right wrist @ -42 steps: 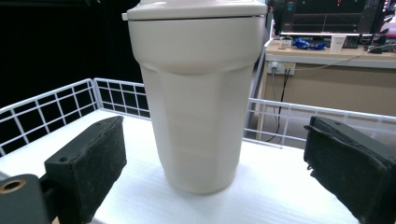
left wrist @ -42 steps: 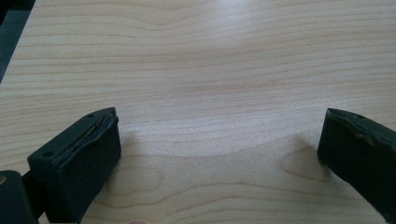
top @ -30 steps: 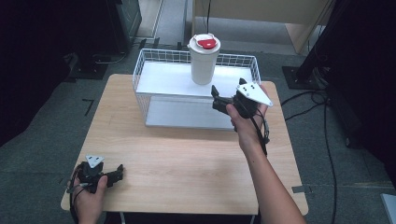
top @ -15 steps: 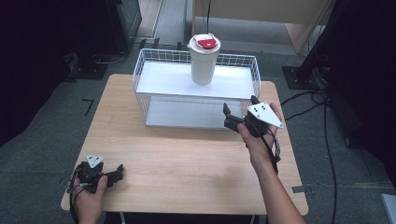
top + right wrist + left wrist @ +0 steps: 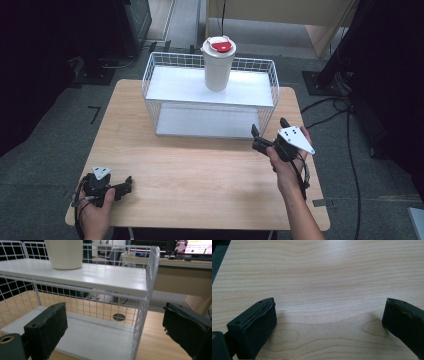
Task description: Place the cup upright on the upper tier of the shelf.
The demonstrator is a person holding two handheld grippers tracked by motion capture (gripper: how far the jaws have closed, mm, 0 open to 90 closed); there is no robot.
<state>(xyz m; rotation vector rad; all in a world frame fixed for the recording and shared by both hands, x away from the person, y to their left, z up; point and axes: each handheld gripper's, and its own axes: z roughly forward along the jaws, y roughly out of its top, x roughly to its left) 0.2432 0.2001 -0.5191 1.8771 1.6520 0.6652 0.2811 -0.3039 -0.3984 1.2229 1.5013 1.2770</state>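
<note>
A white lidded cup (image 5: 218, 64) with a red tab on its lid stood upright on the upper shelf of a white wire rack (image 5: 210, 100), toward the middle of that shelf. In the right gripper view, the cup's lower body (image 5: 67, 253) rested on the white shelf board, with the rack's lower tier bare beneath it. The rack sat at the far side of a light wooden counter (image 5: 200, 170).

The right gripper (image 5: 267, 136) hovered just in front of the rack's right front corner, apart from the cup, with its fingers (image 5: 48, 326) spread wide and nothing between them. It pointed toward the rack. The left gripper (image 5: 125, 184) lay low at the counter's near left corner, well apart from the rack; its fingers (image 5: 254, 327) were also spread open, over bare wood grain.

Judging from this, the cup appeared set in place on the rack and neither gripper had it in hand (the step looked like a release or a pause beside the rack). If the cup were wanted next, the right gripper would need to rise to the upper shelf and close its open fingers around the cup's body without tipping it.
</note>
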